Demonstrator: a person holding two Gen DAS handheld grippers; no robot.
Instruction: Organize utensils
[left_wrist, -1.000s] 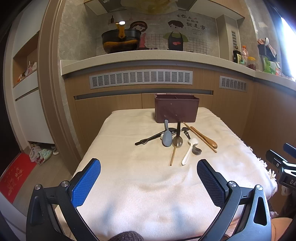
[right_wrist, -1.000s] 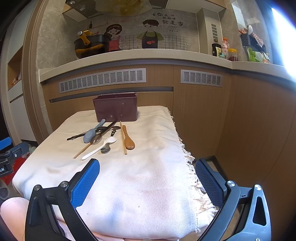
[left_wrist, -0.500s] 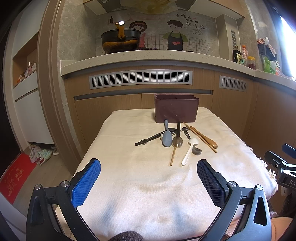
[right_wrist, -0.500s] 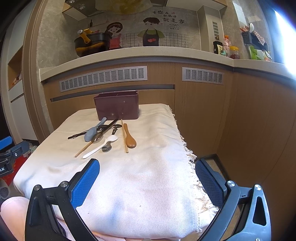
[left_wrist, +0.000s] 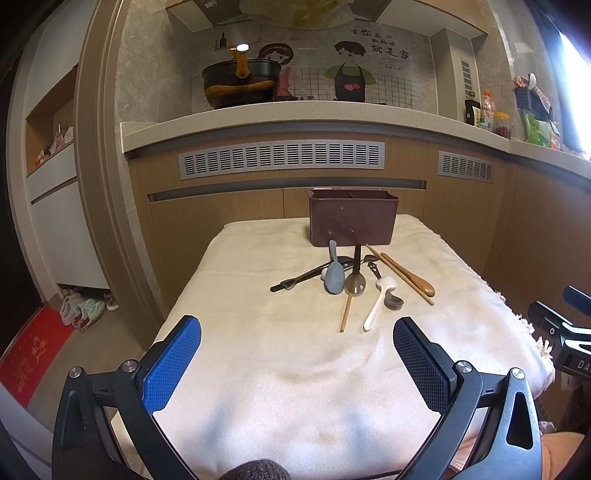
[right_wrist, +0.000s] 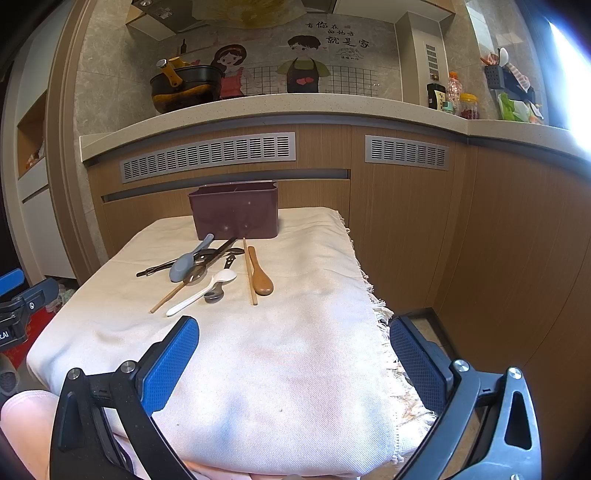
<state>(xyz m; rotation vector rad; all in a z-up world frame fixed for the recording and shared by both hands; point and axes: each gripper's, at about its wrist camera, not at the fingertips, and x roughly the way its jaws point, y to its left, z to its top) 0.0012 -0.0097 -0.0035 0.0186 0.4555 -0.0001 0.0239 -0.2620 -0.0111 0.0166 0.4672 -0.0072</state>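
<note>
A dark red utensil holder (left_wrist: 352, 220) (right_wrist: 234, 212) stands at the far end of a cloth-covered table (left_wrist: 258, 369) (right_wrist: 295, 350). In front of it lies a pile of utensils: a grey-blue spoon (left_wrist: 333, 275) (right_wrist: 183, 263), a white spoon (left_wrist: 378, 301) (right_wrist: 207, 290), a wooden spoon (left_wrist: 413, 278) (right_wrist: 260, 275), chopsticks (left_wrist: 346, 310) (right_wrist: 249, 271) and dark metal pieces (left_wrist: 303, 278). My left gripper (left_wrist: 295, 343) is open and empty over the near part of the table. My right gripper (right_wrist: 291, 343) is open and empty near the table's right front edge.
A wooden counter front with vent grilles (left_wrist: 280, 158) rises behind the table. A black pot (left_wrist: 240, 86) sits on the counter top. Jars and bottles (right_wrist: 454, 99) stand at the right. The fringed cloth edge (right_wrist: 376, 306) drops off to the floor at the right.
The right gripper has moved slightly forward and left toward the utensils. The left gripper has barely moved. Both stay open.
</note>
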